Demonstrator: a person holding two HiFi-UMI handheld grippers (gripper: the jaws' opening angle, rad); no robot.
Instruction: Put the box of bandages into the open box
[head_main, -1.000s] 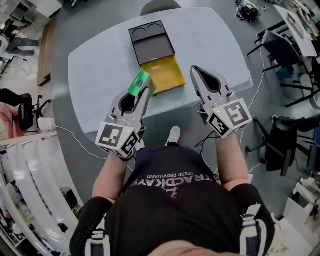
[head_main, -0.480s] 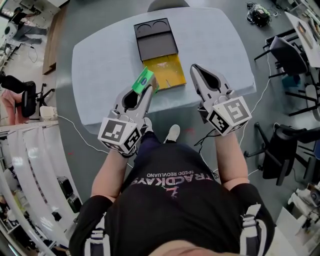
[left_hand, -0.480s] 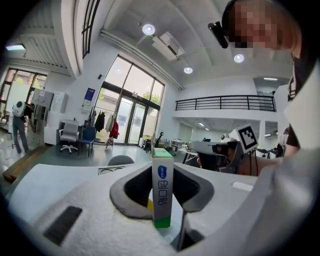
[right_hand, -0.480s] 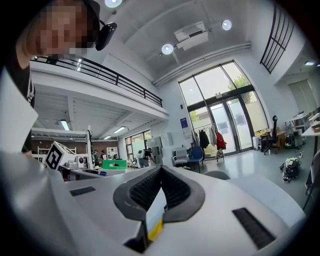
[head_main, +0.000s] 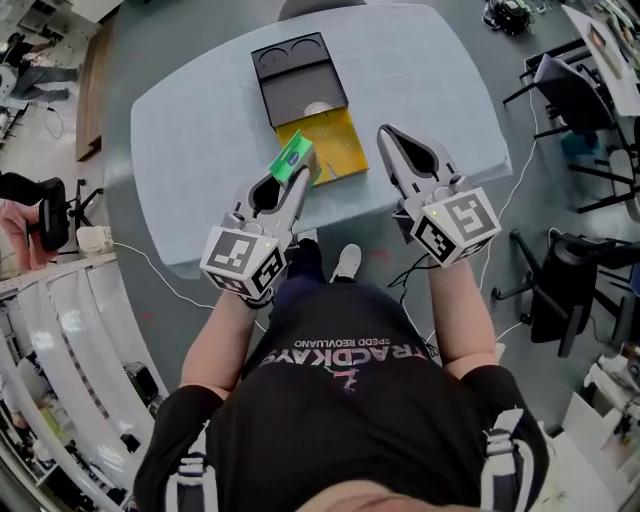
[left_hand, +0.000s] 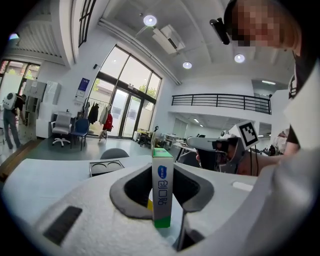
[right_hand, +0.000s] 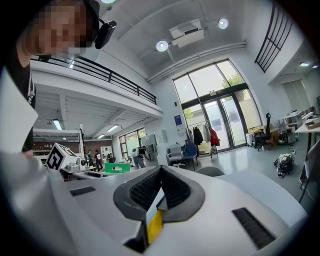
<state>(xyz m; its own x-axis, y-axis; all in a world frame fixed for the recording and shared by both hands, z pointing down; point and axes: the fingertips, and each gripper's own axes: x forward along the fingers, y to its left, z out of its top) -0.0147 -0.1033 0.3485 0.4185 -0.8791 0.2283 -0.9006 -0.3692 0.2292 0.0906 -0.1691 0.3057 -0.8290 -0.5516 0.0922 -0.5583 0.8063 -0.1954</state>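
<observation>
Now closer, bandage box (head_main: 292, 159) in left gripper (head_main: 289, 177), beside open box (head_main: 336, 146)

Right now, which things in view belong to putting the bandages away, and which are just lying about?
Job: box of bandages, gripped by the left gripper; open box, yellow inside, on the table.
Lying about: black office chair; grey chair behind the table.
</observation>
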